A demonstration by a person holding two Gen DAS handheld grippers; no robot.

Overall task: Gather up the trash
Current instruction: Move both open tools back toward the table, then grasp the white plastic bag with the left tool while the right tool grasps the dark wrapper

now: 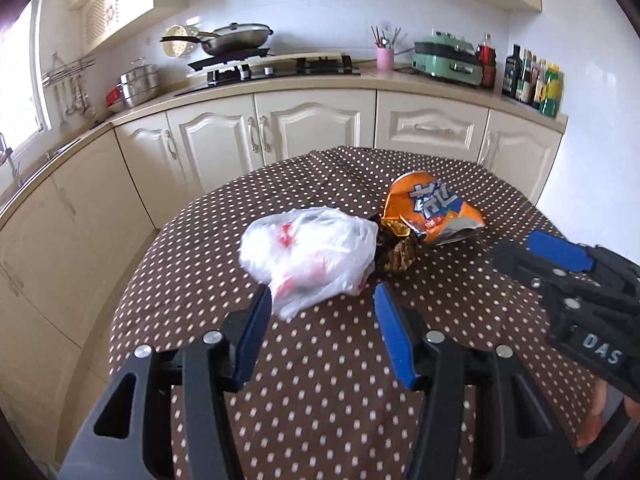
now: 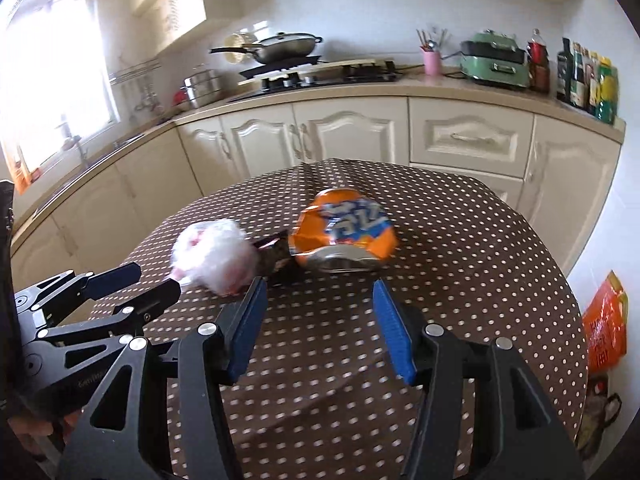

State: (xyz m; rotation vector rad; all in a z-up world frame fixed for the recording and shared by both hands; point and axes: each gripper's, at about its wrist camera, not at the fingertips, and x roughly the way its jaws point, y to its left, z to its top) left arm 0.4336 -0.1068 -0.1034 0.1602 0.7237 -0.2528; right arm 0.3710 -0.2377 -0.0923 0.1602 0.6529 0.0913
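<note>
My left gripper [image 1: 322, 300], jaws wide and empty, sits nearest the crumpled white plastic bag [image 1: 310, 254], dead ahead; my right gripper [image 2: 318, 294], equally wide, faces the orange foil snack packet [image 2: 346, 236].

bare tablecloth [image 1: 320, 360] before white bag [image 1: 312, 256]; orange packet [image 1: 432, 210] behind.

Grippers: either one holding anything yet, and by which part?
Nothing held. Left gripper is open short of the plastic bag; right gripper is open before the snack bag.
</note>
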